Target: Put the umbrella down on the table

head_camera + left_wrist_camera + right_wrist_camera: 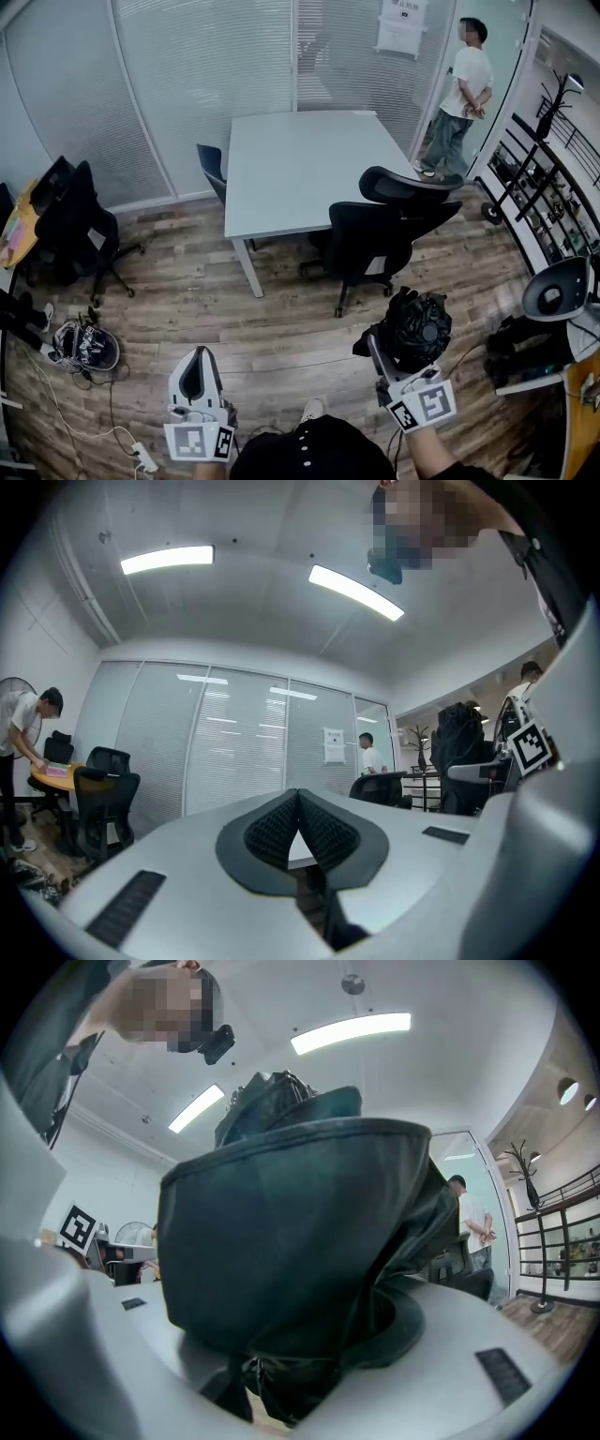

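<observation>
The folded black umbrella (417,328) stands bunched between the jaws of my right gripper (398,361), which is shut on it low at the right of the head view. Its dark fabric (291,1241) fills most of the right gripper view and hides the pads. My left gripper (197,375) sits low at the left, shut with its dark pads (298,832) touching and nothing between them. The grey table (300,164) stands ahead at the middle of the room, some way off from both grippers.
Two black office chairs (380,234) stand at the table's near right side, between me and it. A blue chair (211,164) is at its left. A person (459,94) stands by the door. A helmet (86,347) and cables lie on the floor at the left.
</observation>
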Demonstrator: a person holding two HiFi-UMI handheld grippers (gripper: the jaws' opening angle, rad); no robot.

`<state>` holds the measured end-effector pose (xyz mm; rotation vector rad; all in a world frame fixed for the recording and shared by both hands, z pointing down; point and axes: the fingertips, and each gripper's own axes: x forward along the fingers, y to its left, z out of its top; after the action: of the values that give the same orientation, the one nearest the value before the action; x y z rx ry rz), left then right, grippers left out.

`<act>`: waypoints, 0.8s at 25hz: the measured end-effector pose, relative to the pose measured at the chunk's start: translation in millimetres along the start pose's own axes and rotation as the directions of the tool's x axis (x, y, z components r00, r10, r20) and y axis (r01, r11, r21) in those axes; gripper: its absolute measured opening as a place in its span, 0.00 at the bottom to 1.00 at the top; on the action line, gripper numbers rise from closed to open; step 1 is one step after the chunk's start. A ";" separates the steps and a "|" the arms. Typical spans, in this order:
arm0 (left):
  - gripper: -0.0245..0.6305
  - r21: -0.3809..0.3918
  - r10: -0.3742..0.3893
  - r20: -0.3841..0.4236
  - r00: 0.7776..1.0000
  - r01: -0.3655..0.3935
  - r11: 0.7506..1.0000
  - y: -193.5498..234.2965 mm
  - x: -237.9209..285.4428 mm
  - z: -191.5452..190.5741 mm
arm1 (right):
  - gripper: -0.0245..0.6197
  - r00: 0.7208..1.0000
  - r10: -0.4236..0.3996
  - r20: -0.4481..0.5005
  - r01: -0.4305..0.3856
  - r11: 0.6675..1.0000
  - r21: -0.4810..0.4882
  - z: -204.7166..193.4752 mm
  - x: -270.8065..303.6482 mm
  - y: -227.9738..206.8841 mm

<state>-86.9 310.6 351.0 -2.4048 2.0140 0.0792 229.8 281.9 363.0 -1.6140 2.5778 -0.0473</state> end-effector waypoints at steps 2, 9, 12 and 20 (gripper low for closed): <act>0.06 0.002 0.012 -0.003 1.000 -0.012 1.000 -1.7 7.8 -0.3 | 0.47 1.000 0.012 0.001 -0.012 1.000 0.006 -0.9 9.4 -7.3; 0.06 0.005 0.057 -0.001 0.998 -0.057 0.998 -6.2 21.1 -2.1 | 0.47 0.999 0.051 0.004 -0.051 0.999 0.017 -4.5 29.3 -23.0; 0.06 0.011 0.062 -0.005 0.998 -0.062 0.998 -7.0 21.5 -4.5 | 0.47 0.998 0.064 0.002 -0.064 0.998 0.020 -6.9 34.9 -23.7; 0.06 -0.001 0.061 -0.006 0.998 -0.061 0.998 3.1 46.0 -14.0 | 0.47 0.998 0.068 0.007 -0.068 0.998 0.018 -9.0 59.7 -26.6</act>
<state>-81.4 264.3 363.2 -2.3464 2.0909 0.0732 226.8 216.4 370.0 -1.5166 2.6176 -0.0594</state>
